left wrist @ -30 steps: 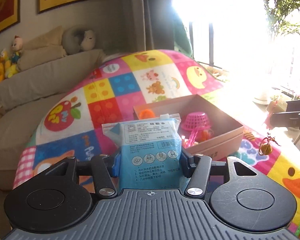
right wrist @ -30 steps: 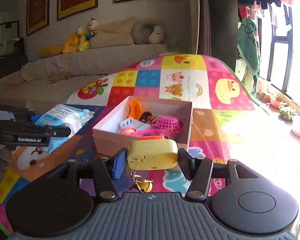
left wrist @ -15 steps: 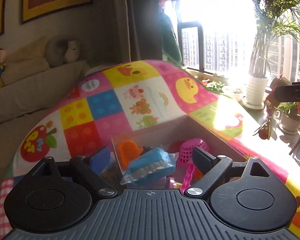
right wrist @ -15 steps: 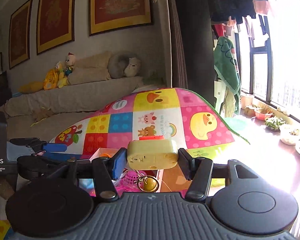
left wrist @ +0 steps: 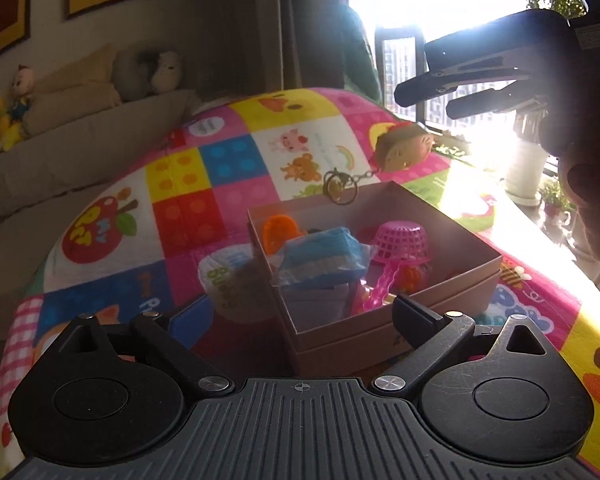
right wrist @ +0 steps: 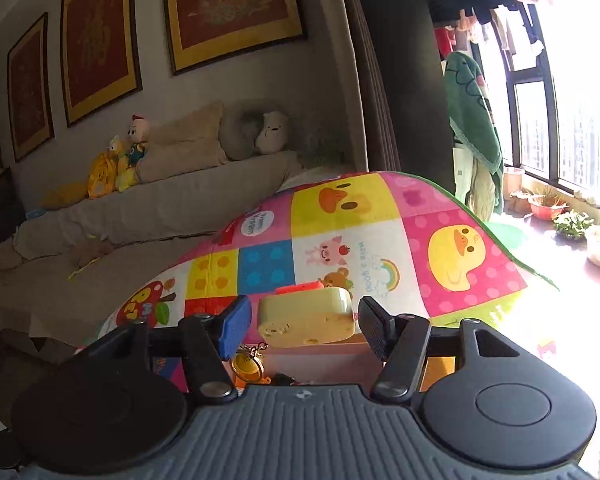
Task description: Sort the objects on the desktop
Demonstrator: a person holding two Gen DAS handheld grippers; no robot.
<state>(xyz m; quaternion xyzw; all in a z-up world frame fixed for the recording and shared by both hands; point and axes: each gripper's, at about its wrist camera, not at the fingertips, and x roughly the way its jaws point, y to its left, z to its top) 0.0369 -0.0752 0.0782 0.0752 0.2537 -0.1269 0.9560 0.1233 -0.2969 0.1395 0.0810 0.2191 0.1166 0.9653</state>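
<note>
Two grippers over a box (left wrist: 384, 336) of toys on a bright mat (left wrist: 228, 168)

The left gripper (left wrist: 300, 316) has its jaws wide and opening, with nothing between them, at 6 o'clock from the box. The blue pack (left wrist: 320, 258) lies inside the box, with an orange toy (left wrist: 280, 232) at its 10 o'clock and a pink basket (left wrist: 402, 242) at its 3 o'clock. The right gripper (right wrist: 302, 326) is opening too; the yellow toy (right wrist: 306, 318) sits between its jaws with gaps on both sides, just above the box, its bell (left wrist: 334, 188) hanging at 8 o'clock
</note>
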